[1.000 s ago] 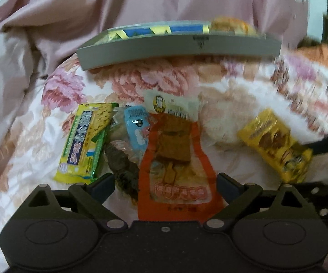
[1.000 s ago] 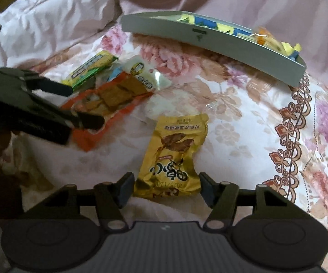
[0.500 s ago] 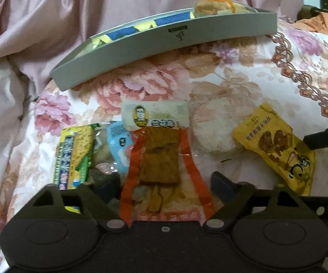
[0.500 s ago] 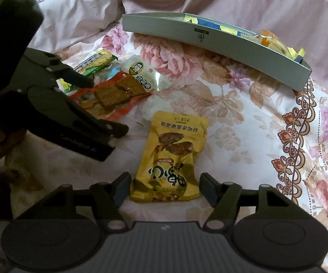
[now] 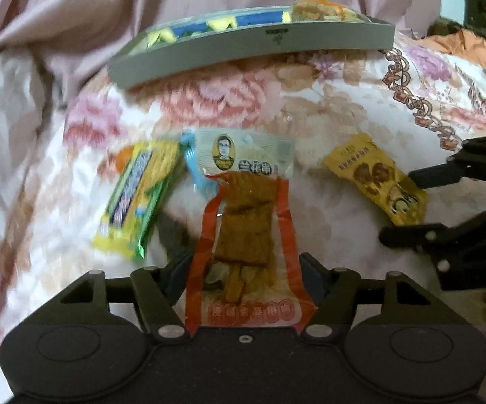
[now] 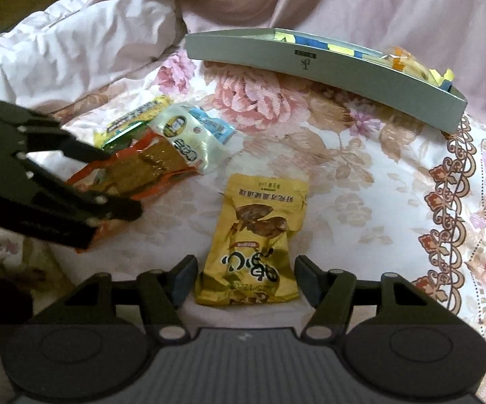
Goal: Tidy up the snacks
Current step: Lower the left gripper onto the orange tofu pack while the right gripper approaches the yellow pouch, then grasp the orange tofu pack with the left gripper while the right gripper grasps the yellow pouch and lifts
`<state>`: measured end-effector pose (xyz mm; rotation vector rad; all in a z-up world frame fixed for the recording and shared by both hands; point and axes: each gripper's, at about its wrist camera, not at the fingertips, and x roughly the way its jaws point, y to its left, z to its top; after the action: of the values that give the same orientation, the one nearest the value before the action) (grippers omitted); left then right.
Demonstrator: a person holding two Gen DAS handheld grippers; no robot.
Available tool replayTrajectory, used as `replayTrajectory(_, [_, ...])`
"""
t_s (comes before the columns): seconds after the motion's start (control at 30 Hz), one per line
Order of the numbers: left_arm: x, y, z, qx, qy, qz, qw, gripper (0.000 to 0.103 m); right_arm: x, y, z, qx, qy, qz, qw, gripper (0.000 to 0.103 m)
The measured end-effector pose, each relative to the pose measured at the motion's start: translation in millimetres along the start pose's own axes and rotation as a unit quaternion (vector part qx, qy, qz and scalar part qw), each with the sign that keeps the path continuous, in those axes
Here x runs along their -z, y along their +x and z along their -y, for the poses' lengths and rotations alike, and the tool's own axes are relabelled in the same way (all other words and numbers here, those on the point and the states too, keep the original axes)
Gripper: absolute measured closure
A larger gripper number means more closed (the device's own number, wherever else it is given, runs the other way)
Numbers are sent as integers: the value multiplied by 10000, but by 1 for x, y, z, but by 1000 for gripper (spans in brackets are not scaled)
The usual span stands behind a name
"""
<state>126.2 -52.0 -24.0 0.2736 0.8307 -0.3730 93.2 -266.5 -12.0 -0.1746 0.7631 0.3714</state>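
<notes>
Two grippers sit low over a bed (image 6: 360, 155) with a floral cover, each lined up on its own snack, and the grey tray (image 5: 243, 50) waits at the far edge with several packets already in it.

Farthest left lies a yellow-green biscuit bar (image 5: 138, 198), just beside a small blue packet (image 5: 192, 165) and a white packet (image 5: 246, 158) with a face on it. The white one overlaps the top end of the orange pouch (image 5: 246, 235), so lifting the pouch could drag or flip its neighbours. The left gripper (image 5: 244, 271) has its jaws spread on either side of that pouch's lower end, not yet pinching. The pouch is slick and floppy; a grip on the thin seal alone may slip, and the soft cover may bunch into the jaws.

Further right, the yellow pouch (image 6: 253, 235) lies alone in the middle of the bed. The right gripper (image 6: 246, 279) straddles its near end, jaws apart. Its puffed, crinkled body may slide out when squeezed. With both tools near each other, they could collide on the way to the tray.
</notes>
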Motion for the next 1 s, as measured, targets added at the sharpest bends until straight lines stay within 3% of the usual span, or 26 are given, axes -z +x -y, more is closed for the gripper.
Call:
replayTrajectory(0.1, [4, -3, -1, -47, -57, 66, 10000, 26, 0, -1, -3, -7, -74, 35, 10000, 35])
replayTrajectory(0.33, [-7, 14, 25, -294, 641, -35, 9975, 15, 1, -1, -3, 25, -57, 90, 9999, 34])
replayTrajectory(0.43, [-12, 19, 27, -391, 678, -33, 9969, 15, 2, 0, -4, 37, -110, 112, 9999, 31])
replayTrajectory(0.6, [-10, 13, 22, -400, 711, 22, 9967, 36, 2, 1, -6, 62, -192, 118, 9997, 29])
replayTrajectory(0.9, [4, -5, 1, -239, -142, 205, 9994, 45, 5, 10, -9, 5, 196, 170, 9997, 20])
replayTrajectory(0.97, [4, -6, 1, -279, -183, 254, 9991, 47, 4, 11, -14, 113, 70, 153, 9998, 25])
replayTrajectory(1.0, [4, -7, 1, -273, -216, 285, 9990, 48, 4, 10, -16, 104, 48, 151, 9998, 35])
